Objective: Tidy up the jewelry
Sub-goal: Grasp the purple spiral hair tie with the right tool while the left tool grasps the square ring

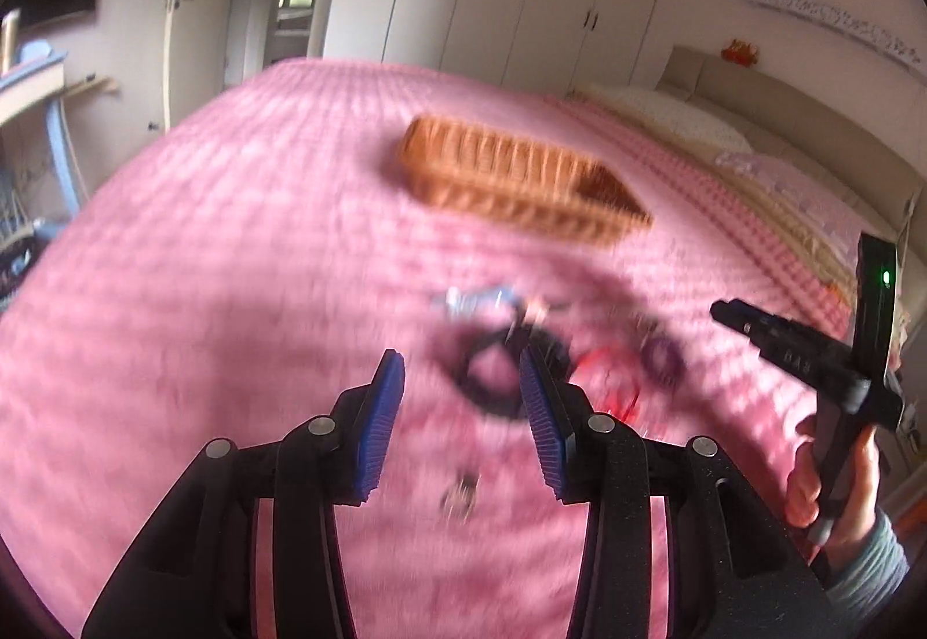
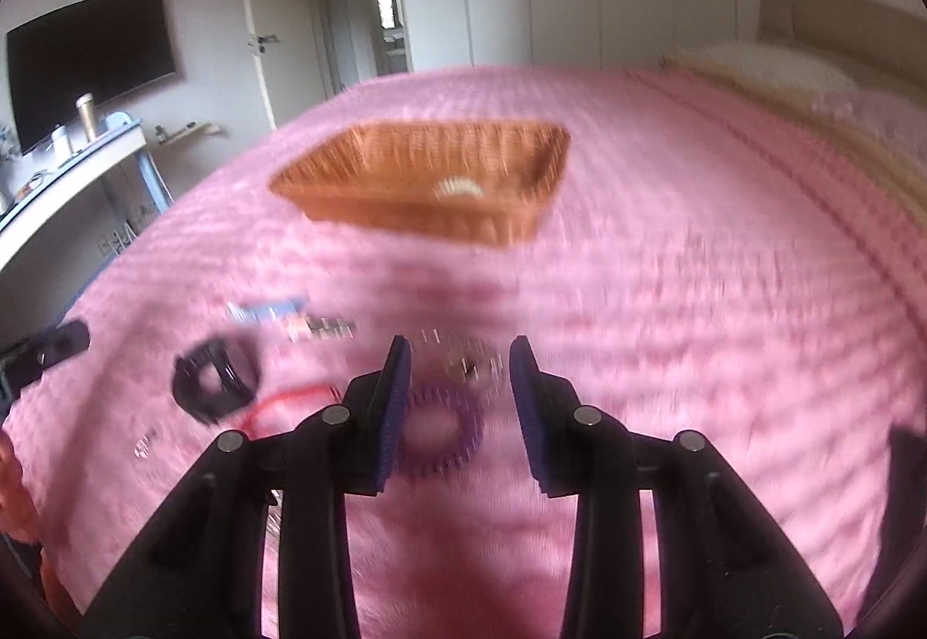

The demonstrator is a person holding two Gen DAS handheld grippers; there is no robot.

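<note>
One view shows basket (image 2: 359, 187) contents (image 2: 457, 187).

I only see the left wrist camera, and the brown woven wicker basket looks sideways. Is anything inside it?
Observer: Yes. The right wrist camera looks into the brown woven wicker basket. One small pale piece, too blurred to name, lies inside.
Operator: What is the right gripper aiming at?
Observer: The right gripper points down at the purple coiled plastic loop on the pink bedspread.
Operator: Is it holding something?
Observer: No. Its blue pads stand apart with nothing gripped.
</note>
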